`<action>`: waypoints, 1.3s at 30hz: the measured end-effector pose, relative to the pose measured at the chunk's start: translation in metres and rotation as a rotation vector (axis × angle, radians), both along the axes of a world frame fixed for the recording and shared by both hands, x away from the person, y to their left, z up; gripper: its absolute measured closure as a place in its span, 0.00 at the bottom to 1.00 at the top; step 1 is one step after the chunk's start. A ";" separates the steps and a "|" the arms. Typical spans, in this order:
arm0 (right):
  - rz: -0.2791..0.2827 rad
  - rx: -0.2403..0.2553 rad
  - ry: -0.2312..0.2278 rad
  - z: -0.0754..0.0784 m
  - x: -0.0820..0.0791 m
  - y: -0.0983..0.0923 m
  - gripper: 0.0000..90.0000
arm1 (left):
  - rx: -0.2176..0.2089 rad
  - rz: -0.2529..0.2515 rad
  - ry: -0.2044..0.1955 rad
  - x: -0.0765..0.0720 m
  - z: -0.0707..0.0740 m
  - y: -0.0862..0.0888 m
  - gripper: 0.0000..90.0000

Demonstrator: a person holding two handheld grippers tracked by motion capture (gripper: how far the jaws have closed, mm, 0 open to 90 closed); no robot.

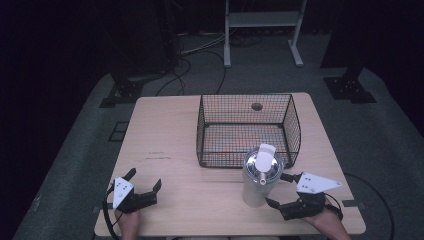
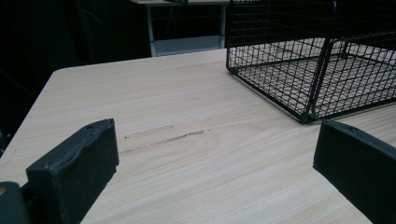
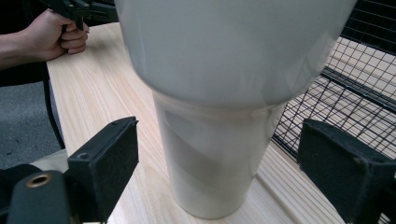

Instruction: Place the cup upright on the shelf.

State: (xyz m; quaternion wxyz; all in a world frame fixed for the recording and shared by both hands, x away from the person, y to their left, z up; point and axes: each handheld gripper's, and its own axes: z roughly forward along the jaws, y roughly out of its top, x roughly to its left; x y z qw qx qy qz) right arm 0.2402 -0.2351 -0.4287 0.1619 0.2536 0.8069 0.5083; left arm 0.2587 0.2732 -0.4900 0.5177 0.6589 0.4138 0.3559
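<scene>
Tumbler (image 1: 261, 177): a tall white cup that stands upright on the table, near the front edge and to the right of the middle.
Tumbler shape: narrow at the foot and wider higher up; in the right gripper view (image 3: 215, 154) a broad upper part sits over a slimmer lower part.
Tumbler surface: plain, smooth and a little shiny, with soft reflections and no print that I can see.
Tumbler top: from the high view it has a round grey lid (image 1: 262, 164) with a white flap across it and a small pale spout at the front.
Right gripper (image 1: 284, 190): its jaws are spread wide, one on each side of the foot of the tumbler; they are close to it but not touching it.
Right hand (image 1: 327, 220): it holds the right gripper from the bottom right of the table.
Left gripper (image 1: 145, 182): its jaws are spread wide too, with nothing between them except bare wood; it is well apart from the tumbler, at the front left.
Left hand (image 3: 53, 35): it closes around the handle of the left gripper.
Basket (image 1: 295, 125): black wire, open at the top, just behind the tumbler; I cannot tell if they touch.
Table (image 1: 165, 135): light wood with a few dark marks on it.
</scene>
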 end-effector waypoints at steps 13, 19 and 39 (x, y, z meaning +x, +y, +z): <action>0.007 0.040 0.006 -0.010 0.012 0.014 0.11 | -0.001 -0.002 0.001 0.000 0.000 0.000 0.00; 0.001 0.059 -0.002 -0.013 0.015 0.018 0.11 | -0.002 -0.003 0.001 0.000 0.000 0.000 0.00; -0.032 0.129 -0.040 -0.021 0.022 0.033 0.08 | -0.004 -0.003 0.000 0.000 0.000 0.001 0.00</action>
